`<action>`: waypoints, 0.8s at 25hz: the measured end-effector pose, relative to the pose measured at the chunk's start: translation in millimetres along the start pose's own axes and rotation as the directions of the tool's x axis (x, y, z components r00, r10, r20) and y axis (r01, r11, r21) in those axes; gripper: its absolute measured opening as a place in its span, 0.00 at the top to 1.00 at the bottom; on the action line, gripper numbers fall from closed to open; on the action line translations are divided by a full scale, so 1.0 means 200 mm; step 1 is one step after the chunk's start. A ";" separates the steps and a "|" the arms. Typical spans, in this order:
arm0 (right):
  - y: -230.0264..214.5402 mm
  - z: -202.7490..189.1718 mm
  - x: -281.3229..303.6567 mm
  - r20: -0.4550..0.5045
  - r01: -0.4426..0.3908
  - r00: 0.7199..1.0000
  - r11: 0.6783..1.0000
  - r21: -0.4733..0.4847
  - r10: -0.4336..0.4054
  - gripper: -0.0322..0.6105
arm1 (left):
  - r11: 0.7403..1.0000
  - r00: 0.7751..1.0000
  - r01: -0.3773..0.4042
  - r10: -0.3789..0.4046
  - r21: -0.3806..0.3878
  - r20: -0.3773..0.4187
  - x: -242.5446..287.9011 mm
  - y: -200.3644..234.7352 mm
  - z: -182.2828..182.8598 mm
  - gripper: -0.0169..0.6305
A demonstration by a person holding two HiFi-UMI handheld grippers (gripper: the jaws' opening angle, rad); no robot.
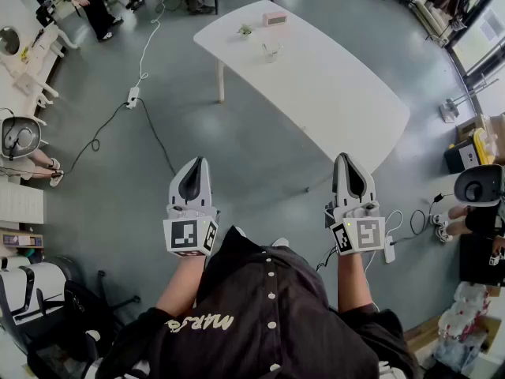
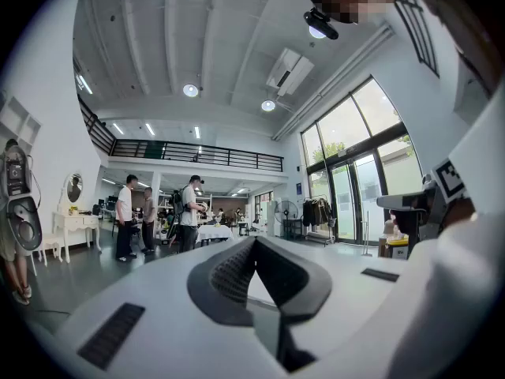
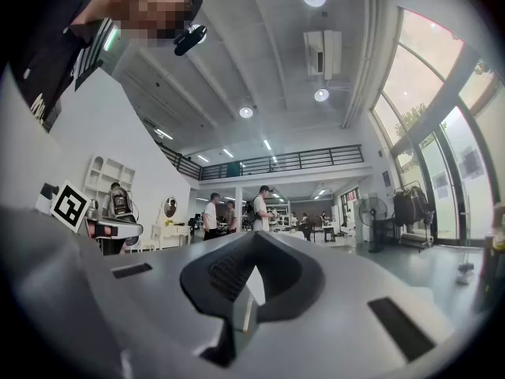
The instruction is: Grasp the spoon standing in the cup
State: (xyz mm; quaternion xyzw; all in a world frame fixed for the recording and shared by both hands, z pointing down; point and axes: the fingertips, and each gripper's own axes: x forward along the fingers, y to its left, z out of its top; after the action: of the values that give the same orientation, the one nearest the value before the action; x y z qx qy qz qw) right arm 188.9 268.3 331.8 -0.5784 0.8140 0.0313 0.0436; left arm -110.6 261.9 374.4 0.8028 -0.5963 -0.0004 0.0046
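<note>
A white table [image 1: 331, 85] stands ahead of me across the grey floor. Near its far end sits a small clear cup [image 1: 271, 50]; the spoon in it is too small to make out. My left gripper [image 1: 195, 163] and right gripper [image 1: 346, 158] are held side by side at waist height, well short of the table and pointing toward it. The jaws of both meet at their tips with nothing between them. The left gripper view [image 2: 254, 240] and the right gripper view [image 3: 254, 234] both look level across the hall, and neither shows the cup.
A pink box [image 1: 274, 18] and a small plant [image 1: 245, 30] also sit on the table's far end. A power strip [image 1: 132, 96] with cables lies on the floor at left, another power strip [image 1: 389, 249] at right. People stand at the far back.
</note>
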 end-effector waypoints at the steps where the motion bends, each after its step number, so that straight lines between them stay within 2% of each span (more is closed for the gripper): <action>1: 0.00 0.00 0.00 0.001 -0.003 1.000 1.000 -0.002 0.003 0.95 | 1.000 1.000 0.001 -0.001 0.001 0.000 -0.01 0.00 0.00 0.96; 8: 0.03 0.01 -0.01 -0.002 -0.018 1.000 1.000 -0.013 0.018 0.95 | 1.000 1.000 0.006 -0.006 0.001 0.003 -0.01 -0.01 0.01 0.96; 15: 0.06 0.04 -0.02 0.028 -0.036 0.999 0.999 0.037 0.035 0.95 | 1.000 1.000 0.010 -0.010 0.002 0.007 -0.03 -0.01 0.02 0.96; 20: 0.08 0.02 -0.03 0.026 -0.031 0.999 0.999 0.008 0.030 0.95 | 1.000 1.000 0.010 -0.010 0.006 0.006 -0.04 0.00 0.01 0.96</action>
State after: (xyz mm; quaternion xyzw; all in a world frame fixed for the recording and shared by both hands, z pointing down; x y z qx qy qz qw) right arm 175.2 279.2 328.4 -0.5653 0.8222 0.0360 0.0563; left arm -113.3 270.3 373.0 0.8057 -0.5923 -0.0009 0.0005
